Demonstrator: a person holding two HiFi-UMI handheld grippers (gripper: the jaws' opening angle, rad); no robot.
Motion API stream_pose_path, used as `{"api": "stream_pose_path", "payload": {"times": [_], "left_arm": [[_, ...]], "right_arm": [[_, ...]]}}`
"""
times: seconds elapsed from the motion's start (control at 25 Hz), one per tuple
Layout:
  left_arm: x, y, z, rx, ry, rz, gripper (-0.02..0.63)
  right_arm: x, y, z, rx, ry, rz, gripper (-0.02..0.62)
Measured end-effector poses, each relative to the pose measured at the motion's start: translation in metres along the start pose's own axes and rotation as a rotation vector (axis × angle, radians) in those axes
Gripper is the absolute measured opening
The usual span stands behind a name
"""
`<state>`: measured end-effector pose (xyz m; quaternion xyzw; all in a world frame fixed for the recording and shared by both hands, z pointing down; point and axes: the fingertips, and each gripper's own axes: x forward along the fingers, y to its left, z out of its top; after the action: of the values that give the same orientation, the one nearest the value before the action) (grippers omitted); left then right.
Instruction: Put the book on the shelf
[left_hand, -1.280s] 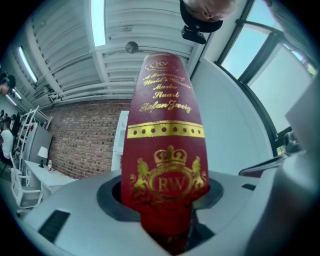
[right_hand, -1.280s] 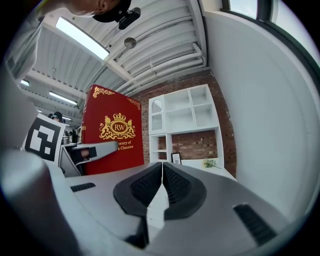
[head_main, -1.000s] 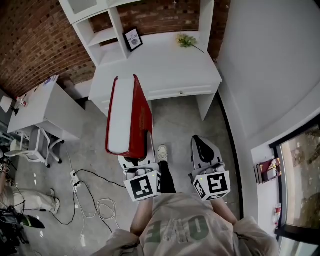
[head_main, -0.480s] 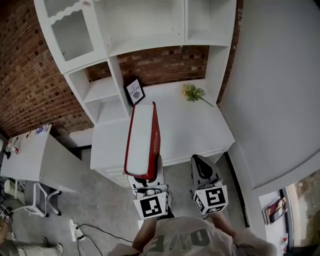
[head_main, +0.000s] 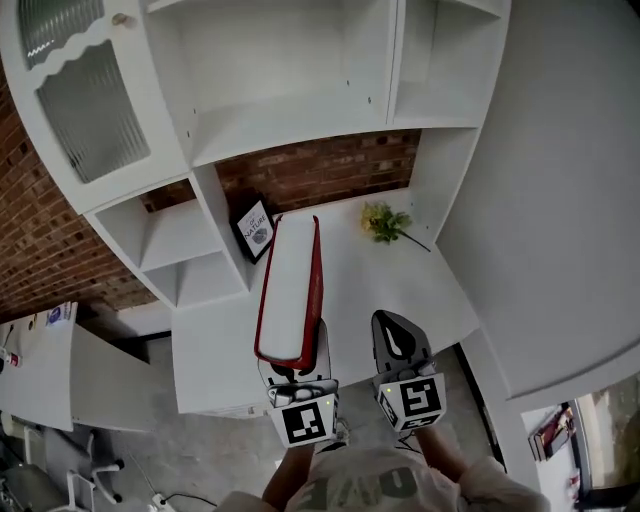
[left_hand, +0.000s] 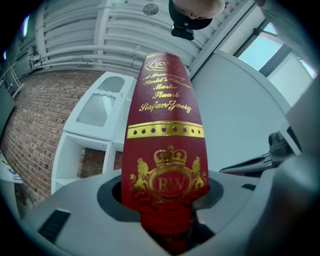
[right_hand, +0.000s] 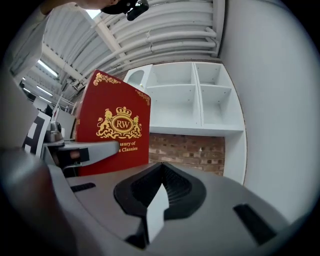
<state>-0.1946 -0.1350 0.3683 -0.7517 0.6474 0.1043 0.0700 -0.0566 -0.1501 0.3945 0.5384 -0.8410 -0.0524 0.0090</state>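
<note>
A thick red book (head_main: 290, 290) with gold print stands upright, page edges facing me, with my left gripper (head_main: 297, 352) shut on its lower end. The left gripper view shows the spine (left_hand: 167, 150) rising from between the jaws. It hangs over the white desk top (head_main: 410, 290), in front of the white shelf unit (head_main: 290, 135), whose open compartments sit above and beyond it. My right gripper (head_main: 393, 338) is beside the book on its right, shut with nothing in it. In the right gripper view the book's cover (right_hand: 117, 130) stands at the left of the shelf unit (right_hand: 192, 105).
A framed picture (head_main: 254, 229) leans against the brick wall at the back of the desk. A yellow flower sprig (head_main: 385, 223) lies to its right. A glass cabinet door (head_main: 85, 110) is at upper left, a white wall at right, a low white table (head_main: 40, 370) at left.
The view has swung up from the floor to the shelf unit. Both grippers and the book have come closer to the desk, and the upper compartments are now in sight.
</note>
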Motion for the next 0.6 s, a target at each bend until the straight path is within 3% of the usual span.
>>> {"api": "stream_pose_path", "payload": {"times": [0.24, 0.6], "left_arm": [[0.030, -0.001, -0.026, -0.017, 0.070, -0.027, 0.239], [0.051, -0.002, -0.032, -0.030, 0.124, 0.104, 0.239]], "right_arm": [[0.023, -0.037, -0.008, 0.046, 0.006, -0.069, 0.015], [0.055, -0.044, 0.001, 0.052, -0.011, 0.037, 0.015]]}}
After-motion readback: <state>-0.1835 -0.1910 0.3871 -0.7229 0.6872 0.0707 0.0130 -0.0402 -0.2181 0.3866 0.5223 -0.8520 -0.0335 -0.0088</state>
